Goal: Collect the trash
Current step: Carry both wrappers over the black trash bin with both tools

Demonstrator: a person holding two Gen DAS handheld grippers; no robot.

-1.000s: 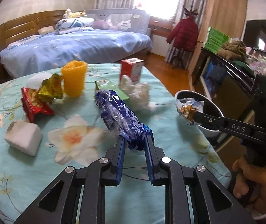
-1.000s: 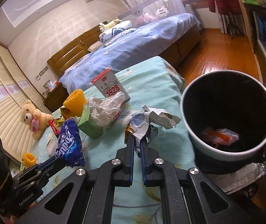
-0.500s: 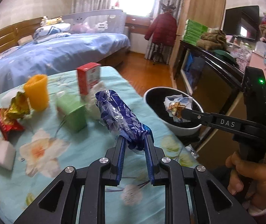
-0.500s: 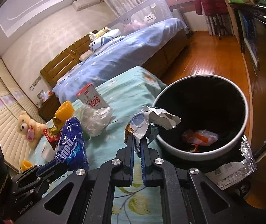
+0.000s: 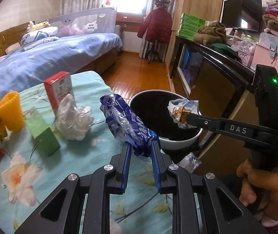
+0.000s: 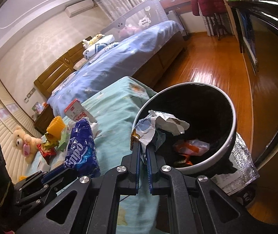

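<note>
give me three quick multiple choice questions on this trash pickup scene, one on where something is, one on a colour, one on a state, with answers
1. Where is the crumpled wrapper that the right gripper holds?
A. flat on the tablecloth
B. over the open trash bin
C. on the bed

2. What colour is the ribbed cup on the table?
A. yellow-orange
B. purple
C. black

3. What state is the left gripper in?
A. open and holding nothing
B. shut on the red and white carton
C. shut on the blue tissue pack

Answers:
1. B, the wrapper hangs above the dark inside of the trash bin, in both views.
2. A, the cup stands yellow-orange beside the green box.
3. C, both fingers pinch the lower end of the blue tissue pack, raised off the tablecloth.
</note>
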